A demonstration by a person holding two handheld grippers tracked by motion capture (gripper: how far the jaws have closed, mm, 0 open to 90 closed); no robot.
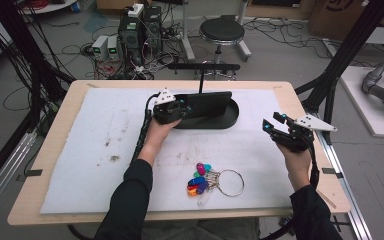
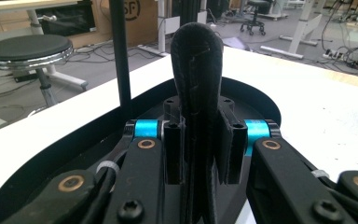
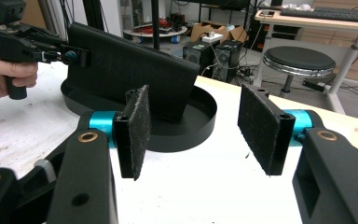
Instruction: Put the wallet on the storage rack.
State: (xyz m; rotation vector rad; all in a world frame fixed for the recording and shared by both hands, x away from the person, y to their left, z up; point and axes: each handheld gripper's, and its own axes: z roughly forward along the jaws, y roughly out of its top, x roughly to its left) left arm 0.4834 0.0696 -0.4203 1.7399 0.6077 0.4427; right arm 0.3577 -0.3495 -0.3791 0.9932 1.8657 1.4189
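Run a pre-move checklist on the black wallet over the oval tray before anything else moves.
1. Left gripper clamped on the black wallet: ok.
2. Wallet over the black oval tray, standing on edge: ok.
3. Whether the wallet's lower edge rests on the tray floor: cannot tell.
4. Right gripper open and holding nothing: ok.
5. Right gripper apart from the tray: ok.
6. Key ring with coloured tags lying near the table's front edge, away from both grippers: ok.

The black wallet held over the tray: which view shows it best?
The right gripper view: the black wallet shows its whole broad face, tilted over the oval tray, one end clamped by the left gripper. The left gripper view shows it edge-on between the pads; the high view shows a small dark slab.
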